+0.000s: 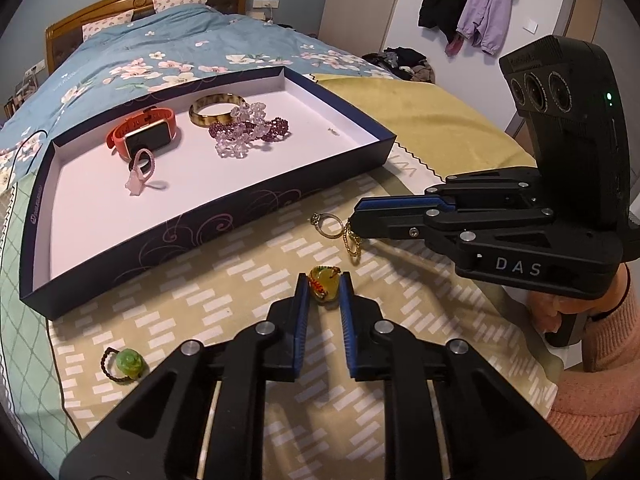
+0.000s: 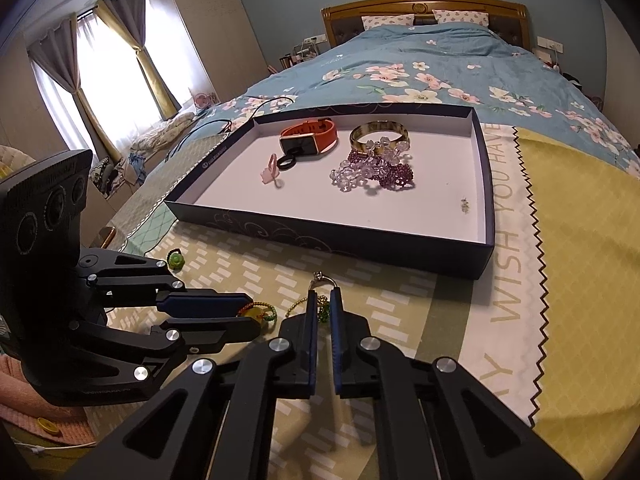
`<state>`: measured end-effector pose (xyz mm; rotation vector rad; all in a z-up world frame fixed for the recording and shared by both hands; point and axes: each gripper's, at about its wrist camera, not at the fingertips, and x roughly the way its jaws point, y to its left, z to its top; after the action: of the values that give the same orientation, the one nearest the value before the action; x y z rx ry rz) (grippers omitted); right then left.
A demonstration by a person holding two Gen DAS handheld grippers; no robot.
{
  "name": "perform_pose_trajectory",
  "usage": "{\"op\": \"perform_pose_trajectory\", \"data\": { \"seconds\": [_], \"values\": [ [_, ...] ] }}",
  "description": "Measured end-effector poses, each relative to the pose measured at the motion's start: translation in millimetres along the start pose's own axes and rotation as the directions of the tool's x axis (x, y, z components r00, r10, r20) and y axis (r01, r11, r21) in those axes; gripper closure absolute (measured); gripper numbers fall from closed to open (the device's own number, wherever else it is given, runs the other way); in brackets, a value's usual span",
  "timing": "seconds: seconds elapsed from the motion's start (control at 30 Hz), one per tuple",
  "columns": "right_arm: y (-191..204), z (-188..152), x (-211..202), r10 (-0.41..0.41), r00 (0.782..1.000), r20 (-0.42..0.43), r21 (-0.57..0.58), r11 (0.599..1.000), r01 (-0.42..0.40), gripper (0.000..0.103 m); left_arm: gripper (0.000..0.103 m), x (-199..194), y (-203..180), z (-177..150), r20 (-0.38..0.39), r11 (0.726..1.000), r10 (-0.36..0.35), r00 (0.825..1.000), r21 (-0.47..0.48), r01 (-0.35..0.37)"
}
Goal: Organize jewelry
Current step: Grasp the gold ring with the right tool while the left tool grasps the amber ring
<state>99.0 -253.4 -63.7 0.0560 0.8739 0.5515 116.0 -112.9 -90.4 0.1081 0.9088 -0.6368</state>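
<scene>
We are at the pick-up step: both grippers are down on loose pieces lying on the patterned cloth (image 1: 248, 280) near the tray (image 1: 224, 226), each clenched on its own item. The left gripper (image 1: 324, 286) grasps the amber pendant (image 1: 323, 280), a smooth, translucent yellow lump wound with red and green cord, which sits between the ribbed blue pads. The right gripper (image 2: 325, 300) is closed on a thin gold chain (image 1: 352, 240); in the right wrist view its links and a few green beads show between the nearly touching pads, and the chain hangs slack from the tips in the left wrist view. A gold ring (image 1: 329, 224) with a small stone lies just beyond those tips, touching or linked to the chain; we cannot tell which. We judge that the next move calls for lifting both pieces clear of the cloth and carrying them over the tray's near wall, minding the dangling chain, which may snag or drag the ring. A green carved bead (image 1: 129, 364) on a dark elastic loop waits at near left. In the tray, a shallow navy card box with a white floor, lie an orange-strapped watch (image 1: 146, 136), a mottled horn-like bangle (image 1: 218, 110), bracelets (image 1: 248, 130) of clear and purple faceted beads, and a pink charm (image 1: 138, 178).
</scene>
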Motion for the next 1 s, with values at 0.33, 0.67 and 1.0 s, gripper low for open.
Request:
{"op": "perform_pose_trajectory", "data": {
  "seconds": [0.33,0.67,1.0],
  "values": [
    [-3,3,-9,0.033,0.999,0.034,0.024,0.999,-0.034,0.098,0.088,-15,3,-3,0.031,1.000,0.014,0.999,-0.014,-0.014],
    [-7,7,-18,0.054,0.996,0.068,0.048,0.997,-0.057,0.098,0.088,-31,14,-4,0.065,0.999,0.030,0.997,-0.045,-0.027],
    [-9,12,-25,0.049,0.994,0.101,0.058,0.997,-0.055,0.098,0.088,-46,23,-5,0.094,0.996,0.052,0.994,-0.078,-0.045]
  ]
}}
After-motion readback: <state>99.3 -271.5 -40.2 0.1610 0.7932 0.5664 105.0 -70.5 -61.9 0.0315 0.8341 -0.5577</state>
